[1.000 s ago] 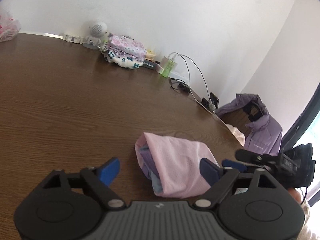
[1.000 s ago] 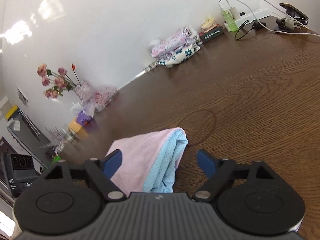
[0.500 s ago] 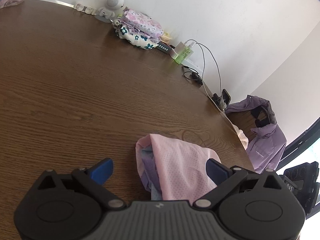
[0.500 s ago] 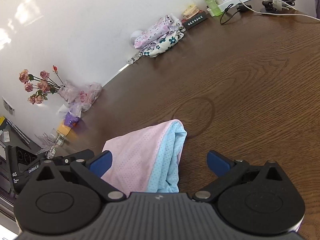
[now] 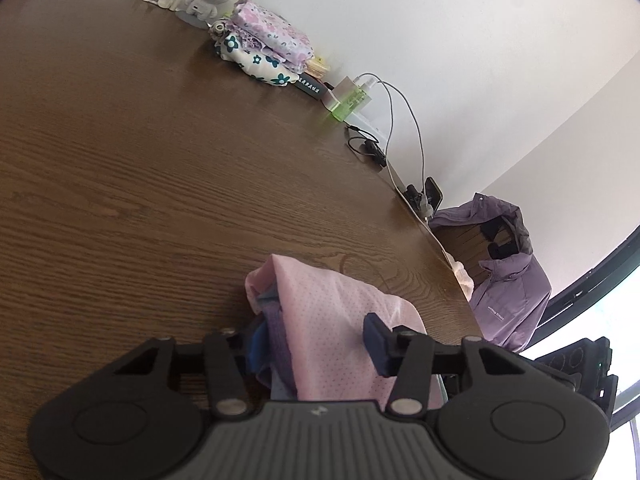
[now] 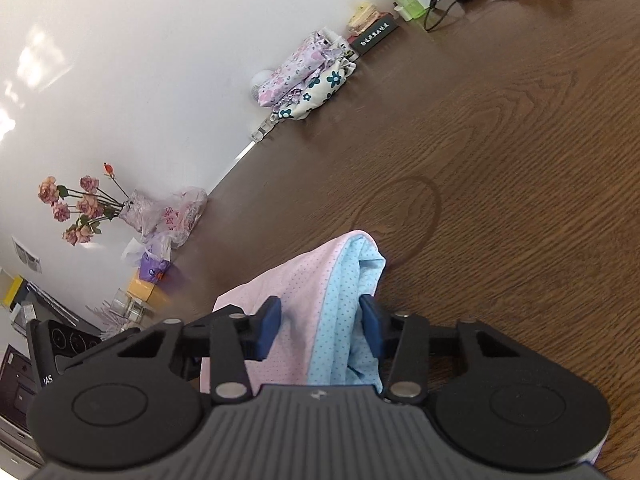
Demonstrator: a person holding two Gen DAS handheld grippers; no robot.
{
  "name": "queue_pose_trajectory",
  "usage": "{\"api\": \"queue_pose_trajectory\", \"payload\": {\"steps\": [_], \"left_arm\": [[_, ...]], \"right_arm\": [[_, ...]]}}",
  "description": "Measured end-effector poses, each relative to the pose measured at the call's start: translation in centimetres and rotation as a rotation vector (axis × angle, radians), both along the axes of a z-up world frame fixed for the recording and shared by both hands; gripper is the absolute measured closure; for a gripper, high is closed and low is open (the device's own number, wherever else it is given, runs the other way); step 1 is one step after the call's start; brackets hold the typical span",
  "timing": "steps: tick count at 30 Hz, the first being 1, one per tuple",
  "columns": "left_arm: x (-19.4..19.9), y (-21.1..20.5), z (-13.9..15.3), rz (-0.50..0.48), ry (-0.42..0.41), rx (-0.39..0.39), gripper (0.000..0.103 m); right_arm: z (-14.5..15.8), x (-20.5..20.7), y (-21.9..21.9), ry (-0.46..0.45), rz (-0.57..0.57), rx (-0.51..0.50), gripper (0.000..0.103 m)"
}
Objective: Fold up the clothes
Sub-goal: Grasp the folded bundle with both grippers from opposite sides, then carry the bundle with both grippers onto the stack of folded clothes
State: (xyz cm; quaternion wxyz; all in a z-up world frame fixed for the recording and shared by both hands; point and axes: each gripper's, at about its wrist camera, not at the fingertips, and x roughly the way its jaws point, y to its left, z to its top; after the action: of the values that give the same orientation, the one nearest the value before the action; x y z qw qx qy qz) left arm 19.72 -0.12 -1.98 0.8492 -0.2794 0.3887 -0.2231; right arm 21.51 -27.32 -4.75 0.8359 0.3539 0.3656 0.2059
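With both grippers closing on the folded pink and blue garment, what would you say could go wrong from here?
The left gripper and right gripper have just been closing around the garment. Each brackets several loose layers, so one pad might catch only the top layer. Lifting unevenly could then let the fold fall open onto the table.

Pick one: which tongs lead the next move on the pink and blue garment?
Right, narrowly. The right tongs have just closed squarely across the folded garment, pads pressing both sides. The left tongs, also just closed, grip bunched layers at its messier end.
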Motion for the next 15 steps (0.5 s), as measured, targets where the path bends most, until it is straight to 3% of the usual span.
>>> {"api": "queue_pose_trajectory", "payload": {"steps": [8, 15], "left_arm": [[-0.7, -0.2, -1.4, 0.019, 0.018, -0.073, 0.083], [-1.6, 0.5, 0.0, 0.01, -0.03, -0.126, 0.087]], "right_arm": [[-0.7, 0.0, 0.5, 0.011, 0.013, 0.032, 0.082], [1.0, -0.1, 0.4, -0.02, 0.035, 0.073, 0.089]]}}
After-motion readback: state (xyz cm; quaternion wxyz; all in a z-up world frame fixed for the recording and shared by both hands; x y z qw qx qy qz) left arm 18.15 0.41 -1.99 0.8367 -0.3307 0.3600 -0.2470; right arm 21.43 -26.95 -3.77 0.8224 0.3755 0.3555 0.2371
